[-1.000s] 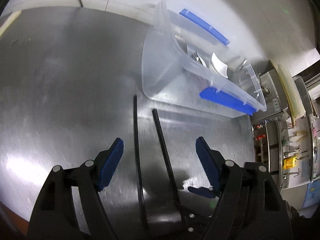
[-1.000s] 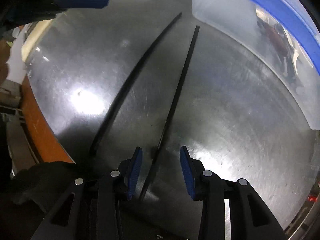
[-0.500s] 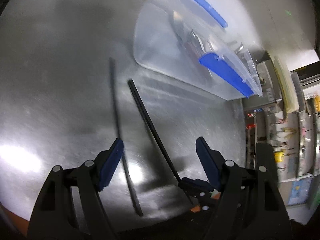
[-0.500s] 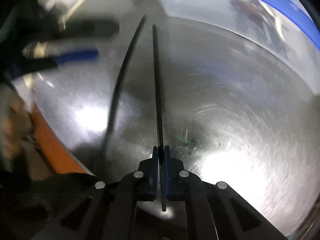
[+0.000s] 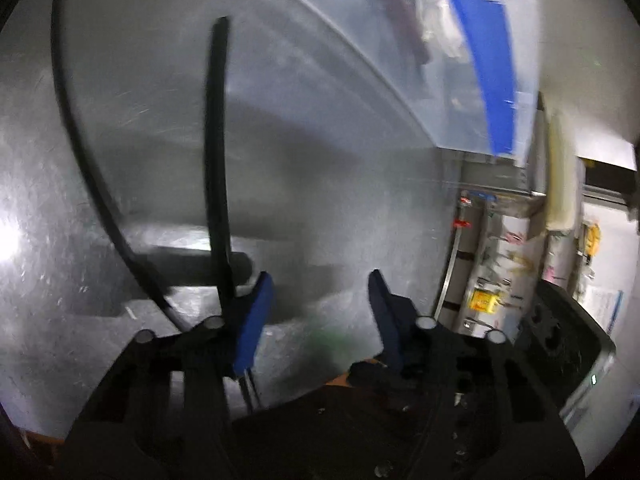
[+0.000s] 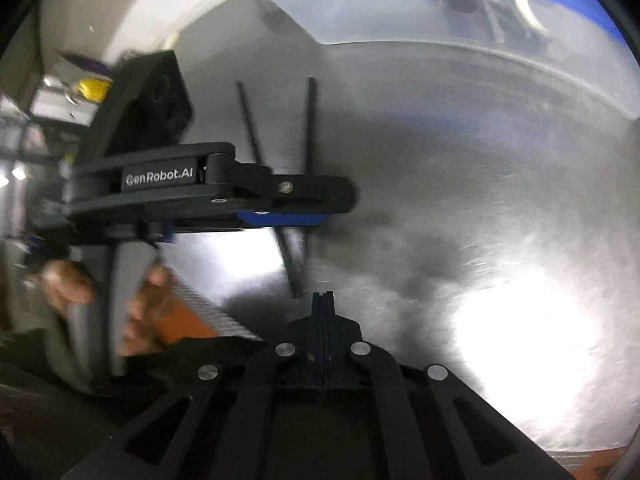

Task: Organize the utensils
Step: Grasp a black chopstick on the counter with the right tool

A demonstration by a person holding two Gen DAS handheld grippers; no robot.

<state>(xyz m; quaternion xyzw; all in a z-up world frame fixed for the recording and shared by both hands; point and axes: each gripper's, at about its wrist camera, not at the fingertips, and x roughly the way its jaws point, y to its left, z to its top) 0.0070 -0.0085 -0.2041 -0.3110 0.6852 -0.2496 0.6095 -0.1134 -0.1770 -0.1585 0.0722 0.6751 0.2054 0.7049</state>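
The left hand-held gripper (image 5: 316, 312) gapes over two black chopsticks (image 5: 216, 152) lying mid-frame on the steel counter (image 5: 340, 200); the right hand-held gripper (image 6: 322, 300) is pinched shut, empty. Both remain outside the clear bin (image 5: 400, 40) at upper right, which already holds cutlery

The right gripper (image 6: 322, 304) has its blue fingers (image 6: 317, 312) pressed flat together with nothing visible between them. Ahead, two black chopsticks (image 6: 310, 128) lie on the steel table (image 6: 460, 200), converging toward the camera. The left gripper (image 6: 292, 216) reaches across above them from the left. A clear box with a blue rim (image 6: 460, 8) stands at the far end.
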